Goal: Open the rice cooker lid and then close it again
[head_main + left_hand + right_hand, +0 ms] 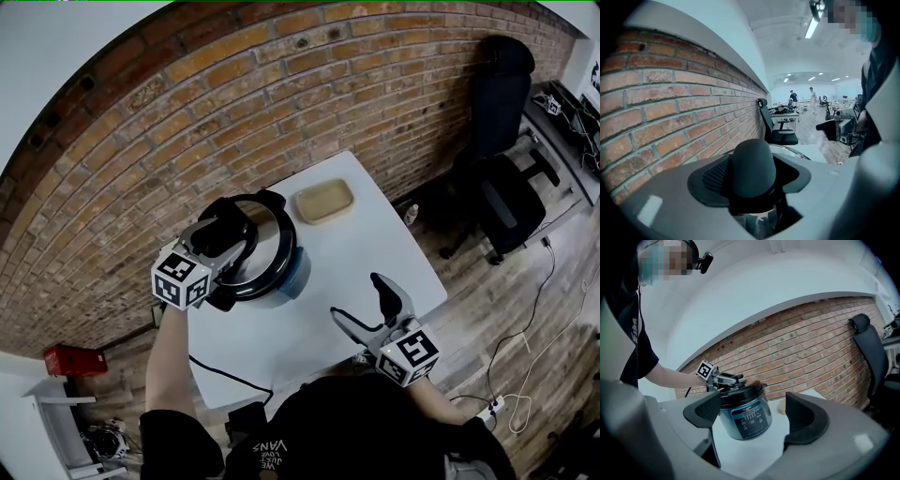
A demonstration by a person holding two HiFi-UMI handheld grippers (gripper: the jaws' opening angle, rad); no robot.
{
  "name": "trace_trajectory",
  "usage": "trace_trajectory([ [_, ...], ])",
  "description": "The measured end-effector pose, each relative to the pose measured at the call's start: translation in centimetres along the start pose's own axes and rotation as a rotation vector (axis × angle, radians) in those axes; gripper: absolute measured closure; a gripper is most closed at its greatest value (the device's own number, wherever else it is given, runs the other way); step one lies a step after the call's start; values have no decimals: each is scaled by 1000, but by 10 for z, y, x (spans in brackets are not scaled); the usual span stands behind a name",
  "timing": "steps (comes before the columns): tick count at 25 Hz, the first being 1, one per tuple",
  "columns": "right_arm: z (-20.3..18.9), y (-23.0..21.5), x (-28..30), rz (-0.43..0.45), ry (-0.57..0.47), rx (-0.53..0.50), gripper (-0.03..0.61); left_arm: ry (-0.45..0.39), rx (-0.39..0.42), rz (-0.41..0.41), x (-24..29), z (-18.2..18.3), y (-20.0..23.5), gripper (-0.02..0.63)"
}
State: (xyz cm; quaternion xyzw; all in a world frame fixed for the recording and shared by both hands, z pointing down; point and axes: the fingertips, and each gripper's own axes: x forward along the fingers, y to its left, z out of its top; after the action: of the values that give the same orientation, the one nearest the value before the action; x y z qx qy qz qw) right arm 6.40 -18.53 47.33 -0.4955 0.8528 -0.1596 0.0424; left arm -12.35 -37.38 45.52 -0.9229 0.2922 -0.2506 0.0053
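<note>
Rice cooker (298, 269) stands centre-left on the table (375, 244), lid (269, 234) seated. Left gripper (234, 228) clamps the lid handle (752, 164); right gripper (356, 298) hangs open, empty, lower right. Keep the handle centred and raise squarely, lest the cooker shift.

Rice cooker (744, 417): blue-grey body, dark front panel with pale print, too small to make out. Lid (265, 239): polished steel centre, black rim. Lid handle (752, 164): black. Table (375, 244): white. Tray (324, 200): tan. Brick wall (187, 122): orange-red bricks, pale mortar lines. Left gripper (232, 234) and right gripper (358, 298): grey bodies, black pads, cubes bearing black-and-white square markers. Office chair (497, 94): black. Floor (487, 309): brown planks.
</note>
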Motion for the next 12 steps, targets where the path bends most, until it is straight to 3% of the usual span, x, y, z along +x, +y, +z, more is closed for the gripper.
trace_trajectory([
  [12, 0, 0, 6, 52, 6, 10, 150, 46, -125, 234, -1, -3, 6, 331],
])
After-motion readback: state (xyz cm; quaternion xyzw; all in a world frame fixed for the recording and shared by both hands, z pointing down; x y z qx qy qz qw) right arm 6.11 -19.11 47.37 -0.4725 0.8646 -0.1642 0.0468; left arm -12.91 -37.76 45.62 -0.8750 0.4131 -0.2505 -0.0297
